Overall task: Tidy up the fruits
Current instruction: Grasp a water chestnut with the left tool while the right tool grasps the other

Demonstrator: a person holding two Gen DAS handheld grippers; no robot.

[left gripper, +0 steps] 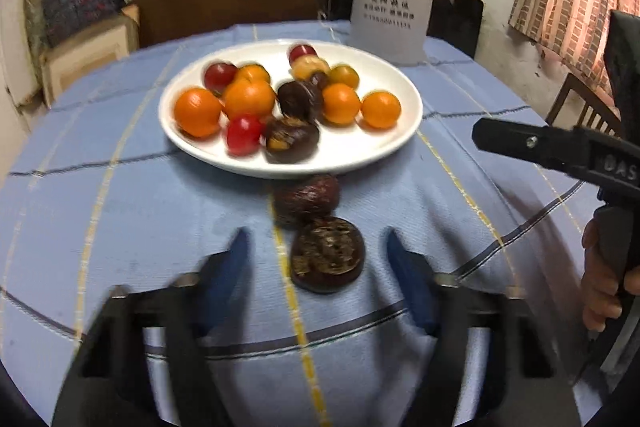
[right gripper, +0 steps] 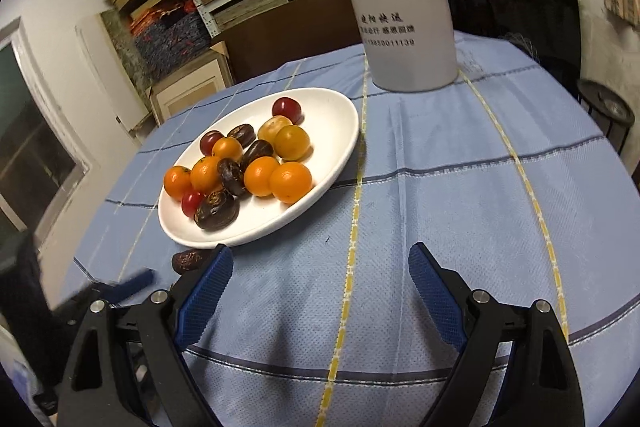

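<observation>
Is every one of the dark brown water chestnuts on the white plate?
No, two dark brown water chestnuts lie on the blue checked tablecloth in front of the white plate.

L gripper [left gripper: 318, 255] jaws apart round dark fruit [left gripper: 327, 255] on cloth [left gripper: 120, 227], nr plate [left gripper: 352, 151].
</observation>
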